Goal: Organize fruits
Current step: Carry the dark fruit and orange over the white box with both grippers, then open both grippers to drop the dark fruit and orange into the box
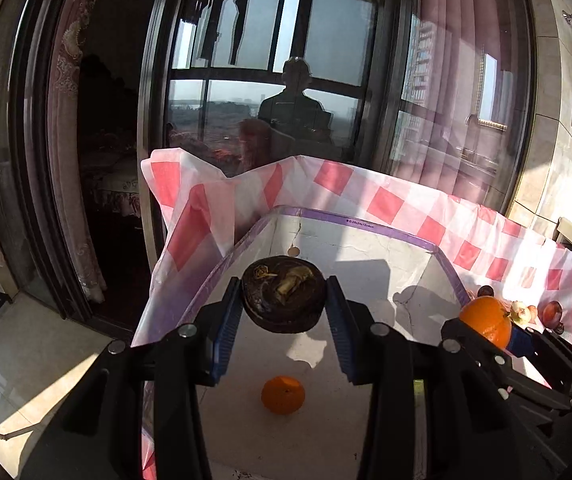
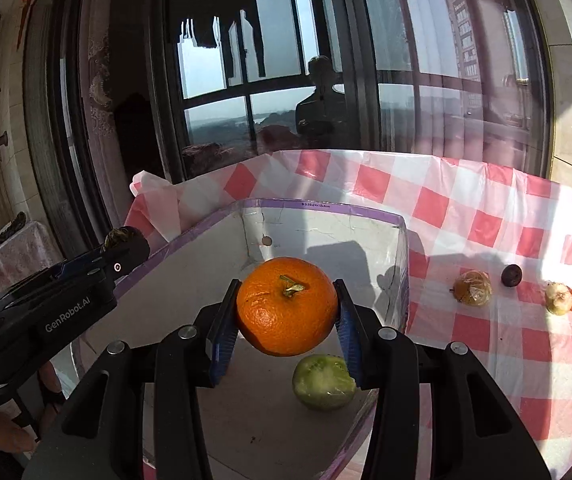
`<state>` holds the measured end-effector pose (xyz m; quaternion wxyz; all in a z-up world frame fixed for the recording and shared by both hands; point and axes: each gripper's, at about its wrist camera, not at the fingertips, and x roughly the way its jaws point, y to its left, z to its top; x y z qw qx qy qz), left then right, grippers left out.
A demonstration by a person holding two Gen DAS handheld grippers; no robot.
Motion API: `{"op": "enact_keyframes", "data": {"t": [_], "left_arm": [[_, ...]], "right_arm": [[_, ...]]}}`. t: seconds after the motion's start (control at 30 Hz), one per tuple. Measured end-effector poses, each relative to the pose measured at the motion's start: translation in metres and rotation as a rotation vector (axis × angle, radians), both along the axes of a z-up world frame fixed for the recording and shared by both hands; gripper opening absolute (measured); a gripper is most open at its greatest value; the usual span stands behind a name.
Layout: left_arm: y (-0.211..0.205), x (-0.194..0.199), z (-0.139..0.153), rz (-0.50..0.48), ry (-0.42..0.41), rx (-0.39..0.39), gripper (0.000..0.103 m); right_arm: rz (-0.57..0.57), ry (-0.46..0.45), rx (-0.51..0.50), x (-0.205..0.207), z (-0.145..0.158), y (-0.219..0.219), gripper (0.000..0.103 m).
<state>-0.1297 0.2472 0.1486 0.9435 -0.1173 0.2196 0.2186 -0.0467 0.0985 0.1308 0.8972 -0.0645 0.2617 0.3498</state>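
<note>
We see left gripper [image 1: 284, 320] clamped on a dark brown round mangosteen-like fruit [image 1: 284, 294], held above the white purple-rimmed box [image 1: 366, 226]; right gripper [image 2: 286, 320] clamped on a big orange with stem [image 2: 287, 306], also above the box. Inside the box: a small orange tangerine [image 1: 283, 395] and a green round fruit [image 2: 323, 382]. Beyond the box's right wall, on the red-white checked tablecloth [image 2: 466, 216], loose fruits: a yellowish wrapped one [image 2: 473, 289], a small dark one [image 2: 511, 275], a pale one [image 2: 558, 298]
</note>
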Motion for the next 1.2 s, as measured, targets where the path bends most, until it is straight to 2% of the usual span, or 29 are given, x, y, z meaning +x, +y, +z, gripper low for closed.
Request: {"op": "enact_keyframes", "data": {"t": [0.33, 0.5, 0.57, 0.63, 0.83, 1.07, 1.2], "left_arm": [[0.017, 0.041, -0.041, -0.075, 0.279, -0.025, 0.042], [0.020, 0.048, -0.047, -0.114, 0.339, -0.071, 0.042], [0.021, 0.052, -0.050, -0.135, 0.377, -0.108, 0.042], [0.022, 0.054, -0.052, -0.146, 0.397, -0.126, 0.044], [0.023, 0.059, -0.059, -0.183, 0.465, -0.174, 0.053], [0.023, 0.062, -0.063, -0.184, 0.497, -0.179, 0.054], [0.024, 0.066, -0.065, -0.180, 0.525, -0.202, 0.059]], "right_arm": [[0.107, 0.186, -0.332, 0.018, -0.032, 0.042, 0.045], [0.183, 0.219, -0.453, 0.011, -0.049, 0.054, 0.045], [0.201, 0.233, -0.452, 0.008, -0.050, 0.055, 0.045], [0.189, 0.236, -0.430, 0.009, -0.046, 0.052, 0.058], [0.220, 0.270, -0.432, 0.010, -0.044, 0.056, 0.069], [0.229, 0.287, -0.406, 0.012, -0.044, 0.055, 0.073], [0.233, 0.262, -0.353, 0.010, -0.040, 0.049, 0.073]]}}
